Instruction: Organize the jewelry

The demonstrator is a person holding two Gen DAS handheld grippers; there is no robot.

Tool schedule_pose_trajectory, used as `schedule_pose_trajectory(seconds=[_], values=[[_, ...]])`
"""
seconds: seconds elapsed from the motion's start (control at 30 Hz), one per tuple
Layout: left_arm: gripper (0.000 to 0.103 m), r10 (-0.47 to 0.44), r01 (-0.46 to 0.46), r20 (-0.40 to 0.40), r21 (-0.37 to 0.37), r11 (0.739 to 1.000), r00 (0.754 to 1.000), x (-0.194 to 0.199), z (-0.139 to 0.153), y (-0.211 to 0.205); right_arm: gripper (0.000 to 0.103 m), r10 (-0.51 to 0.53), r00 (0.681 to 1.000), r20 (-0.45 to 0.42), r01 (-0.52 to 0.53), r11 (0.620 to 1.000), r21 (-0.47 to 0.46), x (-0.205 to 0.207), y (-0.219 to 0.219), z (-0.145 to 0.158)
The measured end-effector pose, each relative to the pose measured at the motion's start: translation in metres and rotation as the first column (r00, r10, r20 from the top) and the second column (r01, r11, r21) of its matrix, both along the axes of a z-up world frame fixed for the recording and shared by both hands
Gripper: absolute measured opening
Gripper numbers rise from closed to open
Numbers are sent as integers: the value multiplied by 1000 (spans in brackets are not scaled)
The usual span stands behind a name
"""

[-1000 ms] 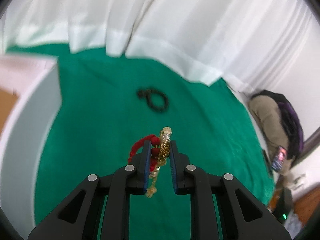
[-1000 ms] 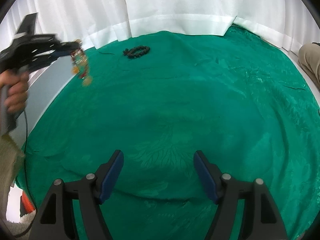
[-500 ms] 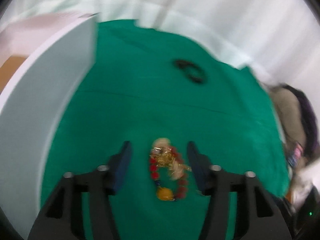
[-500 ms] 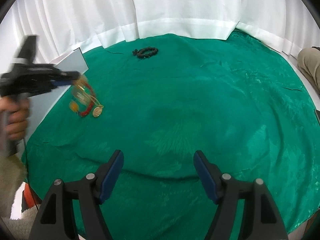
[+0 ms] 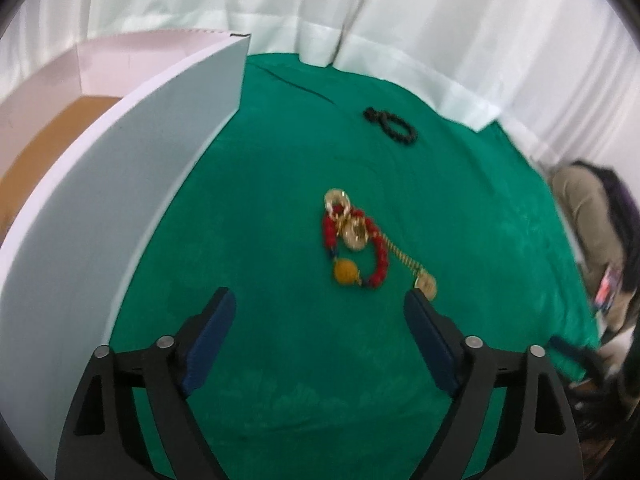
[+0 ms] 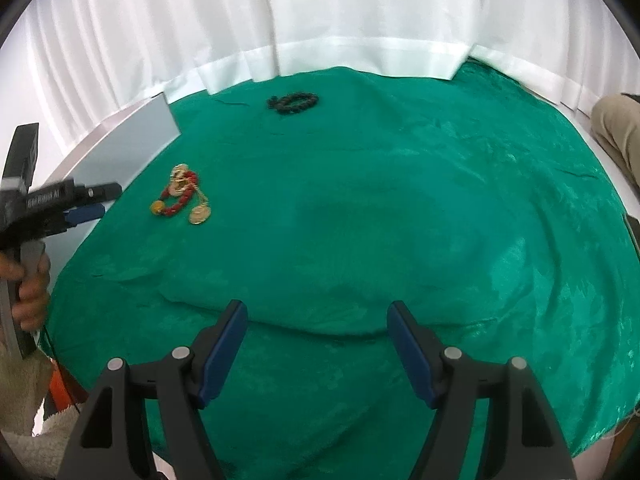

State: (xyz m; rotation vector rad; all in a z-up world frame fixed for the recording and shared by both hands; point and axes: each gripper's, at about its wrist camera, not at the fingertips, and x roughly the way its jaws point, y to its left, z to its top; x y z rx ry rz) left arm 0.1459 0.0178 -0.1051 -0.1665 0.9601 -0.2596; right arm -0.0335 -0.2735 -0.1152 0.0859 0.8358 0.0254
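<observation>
So the left gripper [image 5: 320, 312] just let go of the red-and-gold jewelry tangle [image 5: 356, 240], now lying on the green cloth [image 5: 280, 360] beside the white box [image 5: 120, 184], both grippers wide open and empty, so looks like untangling comes next.

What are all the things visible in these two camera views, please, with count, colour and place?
Tangle of red bead bracelet and gold chain jewelry: one, red and gold, on the cloth beside the box.
Black bead bracelet: one, black, far side of the cloth, near the curtain.
Green fabric tablecloth: one, green, covering the table.
White open cardboard box: one, white with brown inside, left edge.
White pleated curtain: white, behind the table.
Left gripper: black, blue pads, jaws open, empty.
Right gripper: black, blue pads, jaws open, empty.
</observation>
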Motion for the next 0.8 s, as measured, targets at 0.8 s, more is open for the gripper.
schedule_pose_trajectory(seconds=[0.8], values=[[92,61,-61,24,26,998,998,-51,-10,34,74,302,953,4,-302,952,-42,64,72,38]])
